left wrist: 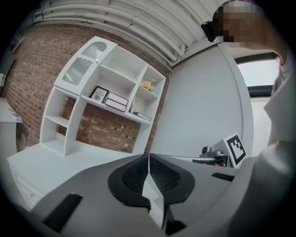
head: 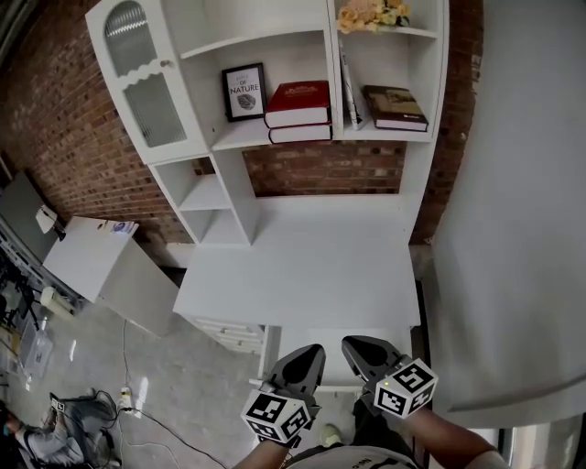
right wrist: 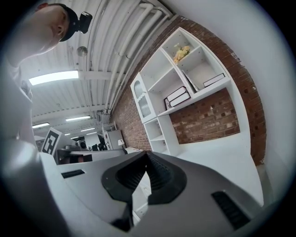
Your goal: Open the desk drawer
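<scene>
Left tongs point(head: 304, 359), right tongs point(head: 362, 353): dark grey shells, black ribbed pads. Marker cubes point(head: 275, 417) behind tongs: black-on-white square codes.
Tabletop point(head: 302, 266), ahead of both tongs: plain white.
Shelf unit point(head: 275, 137), beyond tabletop: white. Brick wall point(head: 320, 169) behind it: red-brown w/ pale mortar.
Upper shelf, straight ahead: two books point(head: 298, 96), red covers.
Framed print point(head: 244, 92), left of them: black frame, white sheet.
Single book point(head: 396, 107), to the right: dark brown.
Flowers point(head: 371, 13), top shelf: yellow-peach.
Floor point(head: 174, 394), left of left tongs: grey.
</scene>
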Demonstrator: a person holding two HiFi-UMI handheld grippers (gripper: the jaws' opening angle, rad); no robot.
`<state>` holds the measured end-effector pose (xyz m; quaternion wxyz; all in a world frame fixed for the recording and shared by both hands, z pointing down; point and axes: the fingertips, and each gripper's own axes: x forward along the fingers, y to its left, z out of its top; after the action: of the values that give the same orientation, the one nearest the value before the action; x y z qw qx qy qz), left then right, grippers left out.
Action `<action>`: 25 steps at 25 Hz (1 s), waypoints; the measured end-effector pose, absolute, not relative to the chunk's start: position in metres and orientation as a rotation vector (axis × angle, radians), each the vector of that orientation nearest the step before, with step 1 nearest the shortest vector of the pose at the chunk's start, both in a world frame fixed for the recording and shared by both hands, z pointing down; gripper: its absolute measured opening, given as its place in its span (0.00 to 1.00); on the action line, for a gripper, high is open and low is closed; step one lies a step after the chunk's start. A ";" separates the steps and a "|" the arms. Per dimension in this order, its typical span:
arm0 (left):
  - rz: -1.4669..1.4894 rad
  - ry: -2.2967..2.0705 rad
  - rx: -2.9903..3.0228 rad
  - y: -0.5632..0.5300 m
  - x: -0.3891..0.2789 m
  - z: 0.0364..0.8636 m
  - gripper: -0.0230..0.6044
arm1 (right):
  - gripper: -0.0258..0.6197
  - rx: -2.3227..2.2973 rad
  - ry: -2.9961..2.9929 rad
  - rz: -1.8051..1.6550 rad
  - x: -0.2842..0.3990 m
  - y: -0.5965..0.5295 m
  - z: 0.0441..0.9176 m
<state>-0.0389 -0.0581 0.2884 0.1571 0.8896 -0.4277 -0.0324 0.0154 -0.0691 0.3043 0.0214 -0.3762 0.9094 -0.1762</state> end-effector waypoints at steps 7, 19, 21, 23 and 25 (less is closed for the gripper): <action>-0.140 -1.252 2.595 -0.072 -0.036 0.247 0.07 | 0.07 -1.124 2.848 -0.513 0.009 -0.080 0.281; -0.145 -1.286 2.586 -0.102 -0.033 0.243 0.07 | 0.07 -1.100 2.884 -0.507 0.007 -0.107 0.281; -0.141 -1.288 2.581 -0.107 -0.032 0.246 0.07 | 0.07 -1.097 2.888 -0.511 0.007 -0.112 0.284; -0.138 -1.290 2.577 -0.111 -0.032 0.248 0.07 | 0.07 -1.093 2.894 -0.508 0.007 -0.117 0.286; -0.137 -1.293 2.576 -0.116 -0.032 0.249 0.07 | 0.07 -1.096 2.895 -0.510 0.008 -0.122 0.287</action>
<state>-0.0318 -0.1159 0.2491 0.1278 0.8854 -0.4444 -0.0472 0.0077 -0.1217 0.2868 0.0025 -0.3493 0.9228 -0.1626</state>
